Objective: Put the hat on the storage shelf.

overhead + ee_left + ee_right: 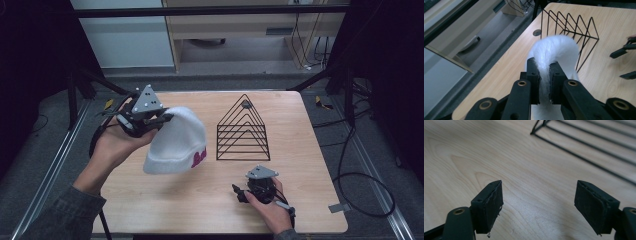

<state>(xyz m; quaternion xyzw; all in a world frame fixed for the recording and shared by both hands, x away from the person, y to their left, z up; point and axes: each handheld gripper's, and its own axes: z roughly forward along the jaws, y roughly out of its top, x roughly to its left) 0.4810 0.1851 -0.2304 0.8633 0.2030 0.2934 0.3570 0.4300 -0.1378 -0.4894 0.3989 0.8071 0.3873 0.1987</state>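
Observation:
A white knitted hat [177, 142] with a pink mark near its rim hangs above the left half of the wooden table [200, 210]. My left gripper [165, 118] is shut on the hat's top and holds it up in the air. In the left gripper view the white fabric [554, 47] is pinched between the two pads of the left gripper [544, 66]. My right gripper [237, 192] rests low near the table's front edge, open. Bare wood shows between the jaws of the right gripper [539, 205]. A black wire rack [243, 130] of triangular loops stands at mid table.
The wire rack [571, 25] is just beyond the hat, and its base wires [586, 147] lie ahead of my right gripper. Cables [360, 190] trail on the floor to the right of the table. A pale cabinet [240, 30] stands behind it.

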